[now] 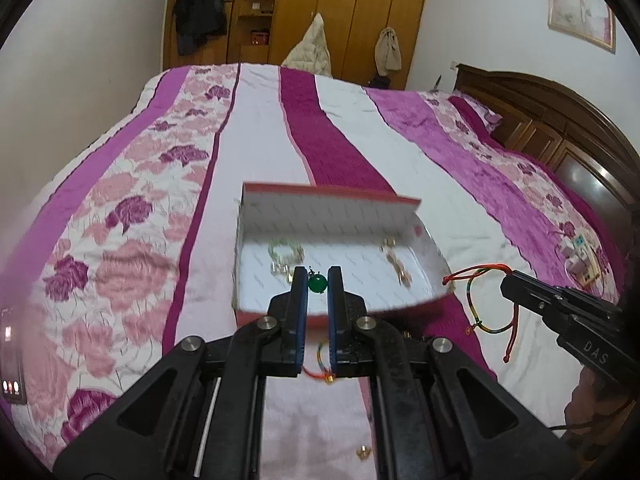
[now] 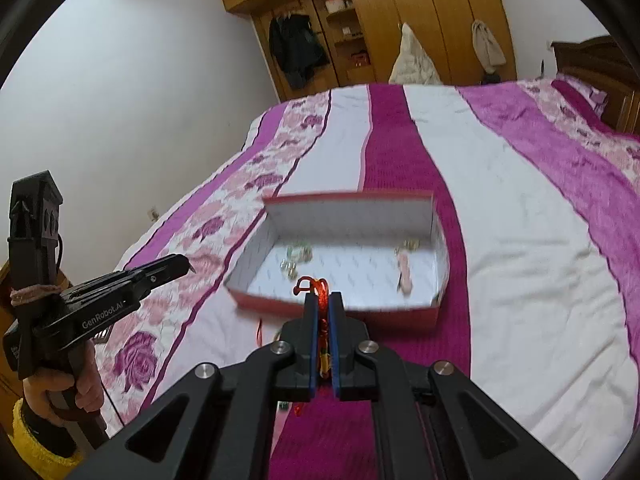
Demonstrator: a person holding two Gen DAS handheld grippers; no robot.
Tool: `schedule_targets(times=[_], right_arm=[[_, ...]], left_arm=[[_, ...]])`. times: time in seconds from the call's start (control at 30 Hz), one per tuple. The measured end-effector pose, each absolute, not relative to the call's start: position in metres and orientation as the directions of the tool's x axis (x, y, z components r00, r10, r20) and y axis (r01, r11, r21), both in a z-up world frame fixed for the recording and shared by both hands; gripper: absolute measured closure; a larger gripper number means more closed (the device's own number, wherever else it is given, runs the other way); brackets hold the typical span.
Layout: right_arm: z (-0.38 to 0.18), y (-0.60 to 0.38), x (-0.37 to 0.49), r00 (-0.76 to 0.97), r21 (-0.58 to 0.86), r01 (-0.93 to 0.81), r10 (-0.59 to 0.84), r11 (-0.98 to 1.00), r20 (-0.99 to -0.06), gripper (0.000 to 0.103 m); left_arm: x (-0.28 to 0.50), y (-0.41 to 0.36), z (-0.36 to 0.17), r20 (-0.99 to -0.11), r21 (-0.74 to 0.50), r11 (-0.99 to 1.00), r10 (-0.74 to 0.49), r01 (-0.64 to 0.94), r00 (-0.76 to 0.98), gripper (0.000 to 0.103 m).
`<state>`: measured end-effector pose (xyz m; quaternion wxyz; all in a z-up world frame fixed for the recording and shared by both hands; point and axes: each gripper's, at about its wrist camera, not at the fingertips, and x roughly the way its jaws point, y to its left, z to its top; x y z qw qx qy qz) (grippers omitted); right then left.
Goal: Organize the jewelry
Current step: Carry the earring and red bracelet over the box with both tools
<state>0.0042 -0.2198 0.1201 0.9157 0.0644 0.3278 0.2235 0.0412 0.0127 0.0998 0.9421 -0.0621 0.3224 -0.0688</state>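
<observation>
A red box with a white lining (image 1: 320,216) (image 2: 348,208) lies open on the bed. Inside are a pale green bracelet (image 1: 285,251) (image 2: 298,254) and a gold and pink piece (image 1: 396,266) (image 2: 405,264). My left gripper (image 1: 318,280) is shut on a green bead pendant (image 1: 318,283) over the box's near edge; it also shows in the right wrist view (image 2: 176,264). My right gripper (image 2: 323,300) is shut on a red cord bracelet (image 2: 320,292), held before the box; the left wrist view shows that gripper (image 1: 505,278) with the cord (image 1: 476,300) hanging from it.
The bed has a pink, magenta and white striped cover (image 1: 344,148). A small gold piece (image 1: 363,452) and a red cord (image 1: 320,376) lie near me. A phone (image 1: 10,360) lies at the left edge. A small toy-like item (image 1: 580,260) lies right. A wooden wardrobe (image 1: 320,12) stands behind.
</observation>
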Motion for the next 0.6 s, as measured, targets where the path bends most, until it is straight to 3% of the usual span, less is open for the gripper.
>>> schedule_targets(times=[0.6], right_arm=[[0.141,-0.194,0.070,0.762,0.209,-0.377,0.430,0.903,-0.485,0.097]], left_arm=[[0.098,0.023,0.109,-0.529,-0.131,0.990,-0.111,0.048,0.842,0.102]])
